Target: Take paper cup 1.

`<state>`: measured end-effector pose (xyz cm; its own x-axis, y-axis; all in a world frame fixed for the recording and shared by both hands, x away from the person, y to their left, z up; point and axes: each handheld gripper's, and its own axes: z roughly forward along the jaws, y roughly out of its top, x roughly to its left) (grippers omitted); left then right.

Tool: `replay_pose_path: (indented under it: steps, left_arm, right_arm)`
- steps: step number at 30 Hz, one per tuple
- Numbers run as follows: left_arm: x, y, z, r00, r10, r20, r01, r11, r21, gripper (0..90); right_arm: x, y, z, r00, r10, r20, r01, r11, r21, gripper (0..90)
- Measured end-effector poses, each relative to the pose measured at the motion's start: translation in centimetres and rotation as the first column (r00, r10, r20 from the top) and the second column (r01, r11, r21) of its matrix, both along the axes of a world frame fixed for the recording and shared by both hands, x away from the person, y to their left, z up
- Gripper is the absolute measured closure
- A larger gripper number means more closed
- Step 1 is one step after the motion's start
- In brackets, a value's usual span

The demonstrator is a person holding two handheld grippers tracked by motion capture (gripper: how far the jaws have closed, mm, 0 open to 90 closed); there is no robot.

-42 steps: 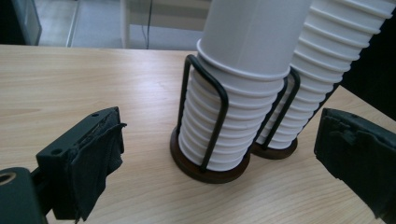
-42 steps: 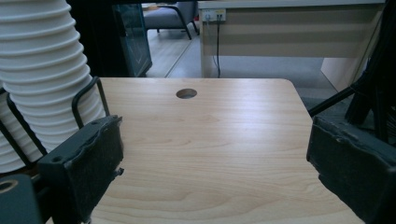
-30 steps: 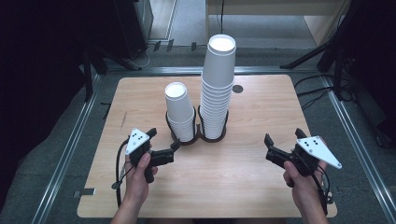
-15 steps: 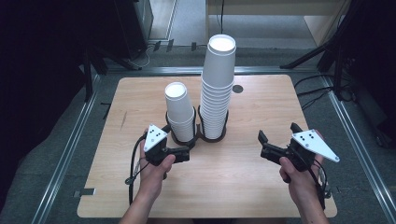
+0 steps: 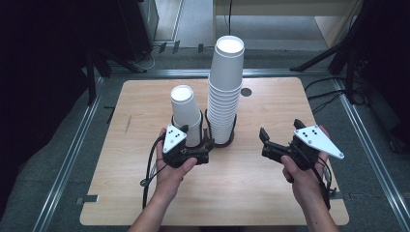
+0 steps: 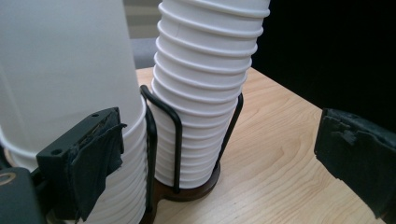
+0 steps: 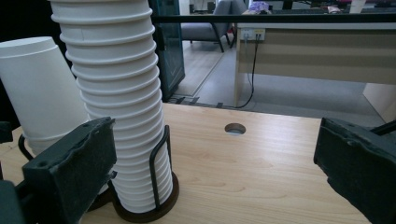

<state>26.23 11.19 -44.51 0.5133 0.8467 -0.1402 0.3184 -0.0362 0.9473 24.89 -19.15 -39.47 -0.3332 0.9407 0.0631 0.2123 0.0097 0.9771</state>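
The left hand-held gripper (image 5: 207,151) is gaping wide beside the short stack of ribbed white paper cups (image 5: 186,115); the right hand-held gripper (image 5: 266,143), jaws just widened, is holding nothing above the wooden tabletop (image 5: 270,193).

The left claw (image 5: 205,151) now sits further right and forward on the counter (image 5: 145,96) than a second ago, close up against the base of the short cup stack (image 5: 186,115); before, it lay well left of the wire holder (image 5: 209,140). In the left gripper view one jaw stands just beside that stack. The right claw (image 5: 265,142) is nearer the tall stack (image 5: 226,92) and higher than before, and its jaws have just been opening, with nothing between them.
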Motion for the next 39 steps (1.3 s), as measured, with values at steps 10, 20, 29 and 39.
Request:
replay_pose_path:
  steps: [10, 20, 29, 39]
  left_arm:
    - [0.7, -1.7, 0.2, 0.9997, -0.011, 0.020, 0.011, 0.9999, 0.013, 1.4]
    - [1.8, -3.4, 0.5, 0.9982, 0.003, 0.059, -0.005, 0.9996, 0.028, 1.4]
    - [3.1, -4.9, 0.4, 0.9936, 0.053, 0.100, -0.058, 0.9971, 0.049, 1.4]
    - [4.4, -5.9, 0.2, 0.9873, 0.095, 0.127, -0.101, 0.9939, 0.045, 1.4]
  right_arm:
    - [0.6, 1.3, 1.0, 0.9993, 0.036, 0.012, -0.036, 0.999, 0.003, 0.0]
    - [1.4, 2.5, 2.6, 0.9982, 0.049, 0.035, -0.050, 0.999, 0.019, 0.0]
    - [2.4, 4.3, 4.2, 0.9955, 0.082, 0.047, -0.083, 0.996, 0.013, 0.0]
    - [3.9, 6.1, 5.3, 0.9926, 0.117, 0.032, -0.118, 0.993, 0.019, 0.0]
